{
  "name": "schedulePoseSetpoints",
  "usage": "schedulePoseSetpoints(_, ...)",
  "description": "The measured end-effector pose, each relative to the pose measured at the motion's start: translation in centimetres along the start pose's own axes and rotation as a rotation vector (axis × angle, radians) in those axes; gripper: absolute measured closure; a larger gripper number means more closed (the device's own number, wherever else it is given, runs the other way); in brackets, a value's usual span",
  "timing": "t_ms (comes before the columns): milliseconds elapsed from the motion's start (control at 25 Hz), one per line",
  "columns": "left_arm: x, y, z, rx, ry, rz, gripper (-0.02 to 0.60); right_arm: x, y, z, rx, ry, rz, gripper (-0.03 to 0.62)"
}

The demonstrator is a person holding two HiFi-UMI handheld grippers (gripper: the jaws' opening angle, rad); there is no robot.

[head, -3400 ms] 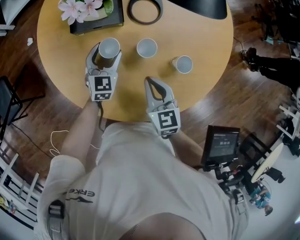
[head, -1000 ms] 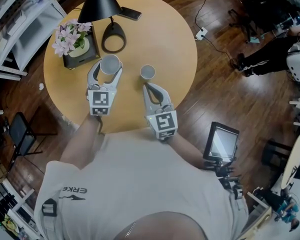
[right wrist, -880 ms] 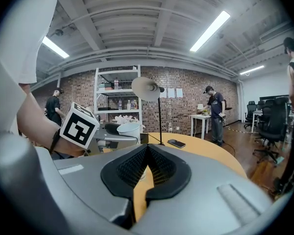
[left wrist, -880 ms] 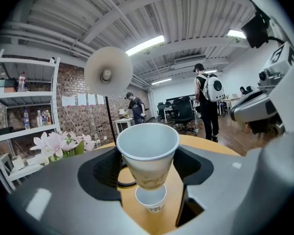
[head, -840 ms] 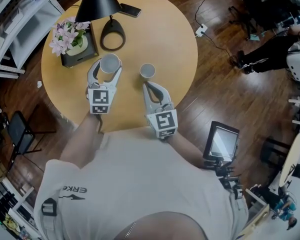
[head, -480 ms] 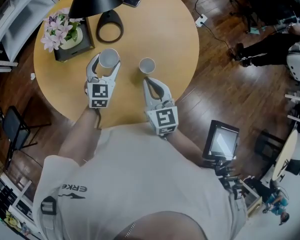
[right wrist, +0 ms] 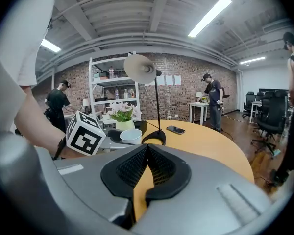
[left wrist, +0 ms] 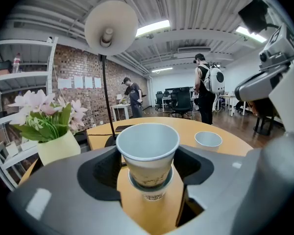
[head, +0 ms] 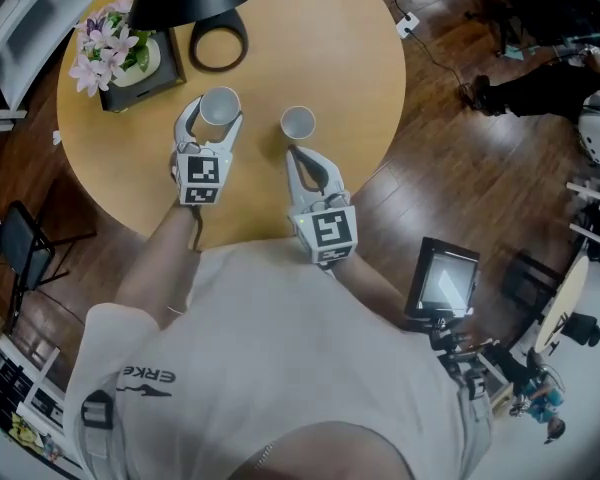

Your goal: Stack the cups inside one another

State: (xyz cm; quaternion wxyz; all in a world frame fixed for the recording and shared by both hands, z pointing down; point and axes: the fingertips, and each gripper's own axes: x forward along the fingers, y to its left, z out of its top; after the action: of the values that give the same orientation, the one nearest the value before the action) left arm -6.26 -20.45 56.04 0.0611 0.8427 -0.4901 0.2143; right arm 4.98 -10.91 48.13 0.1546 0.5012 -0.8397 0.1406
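Your left gripper (head: 217, 116) has its jaws closed around the upper paper cup (left wrist: 148, 148), with the pads against its sides. That cup sits inside a lower paper cup (left wrist: 149, 189), which stands on the round wooden table (head: 350, 78) directly below the jaws. The upper cup stands high out of the lower one, so I judge it is not yet pushed fully home. Ahead of that gripper and off to its right stands a single paper cup (head: 298, 123), upright, empty and apart from the pair. It is just beyond the tips of your right gripper (head: 294, 156), whose jaws are pressed together with nothing between them. So one nesting looks nearly done, with two cups one inside the other. What is left, as I read it, is to seat and let go of the pair, then bring the single cup together with it so all three form one stack.
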Motion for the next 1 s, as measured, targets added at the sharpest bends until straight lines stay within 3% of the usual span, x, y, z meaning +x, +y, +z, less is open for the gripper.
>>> schedulePoseSetpoints(760, 0.9, -0.6, -2.0, 0.038, 0.066, -0.015, 0.241, 0.4, -0.3, -0.5, 0.006, 0.023, 0.002, 0.58)
schedulePoseSetpoints(1000, 0.5, -0.6, -2.2, 0.018, 0.087, -0.03, 0.218, 0.5, -0.3, -0.3, 0.007, 0.019, 0.009, 0.58)
